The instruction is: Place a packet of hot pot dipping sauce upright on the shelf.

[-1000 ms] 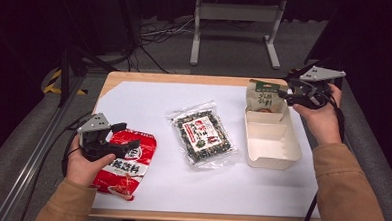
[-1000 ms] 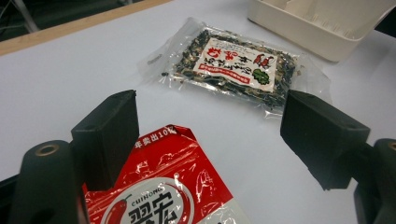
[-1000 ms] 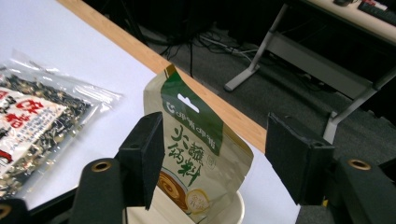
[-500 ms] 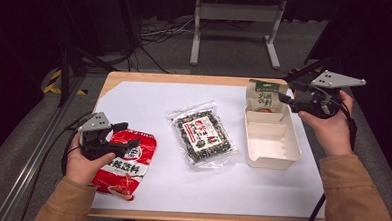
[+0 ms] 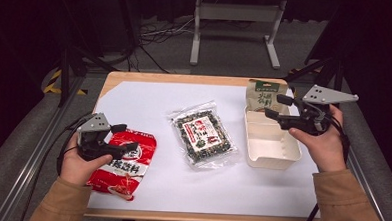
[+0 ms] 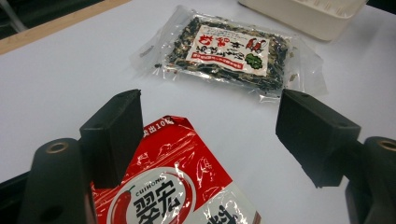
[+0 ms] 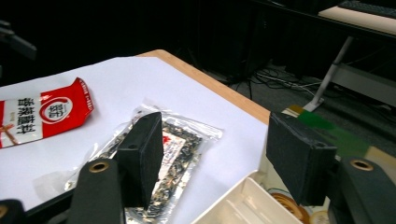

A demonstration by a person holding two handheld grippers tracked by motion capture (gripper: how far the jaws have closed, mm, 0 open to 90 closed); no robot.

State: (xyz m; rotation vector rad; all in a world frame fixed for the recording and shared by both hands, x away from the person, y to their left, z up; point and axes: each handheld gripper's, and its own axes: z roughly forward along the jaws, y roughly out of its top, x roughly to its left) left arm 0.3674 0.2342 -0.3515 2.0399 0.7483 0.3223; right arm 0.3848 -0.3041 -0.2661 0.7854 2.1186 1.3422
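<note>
While the left gripper [image 5: 121, 139] hovers over the red sachet [image 5: 123, 163] with jaws apart, having just narrowed slightly and gripping nothing, the right gripper [image 5: 272, 106] hangs open above the cream tray [image 5: 272, 155]. Between them lies the clear seaweed packet [image 5: 203, 134].

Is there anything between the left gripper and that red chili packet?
Nothing visible. The left gripper hangs over the red chili packet's top edge with jaws open, the packet showing between them. The seaweed packet lies apart, farther right.
</note>
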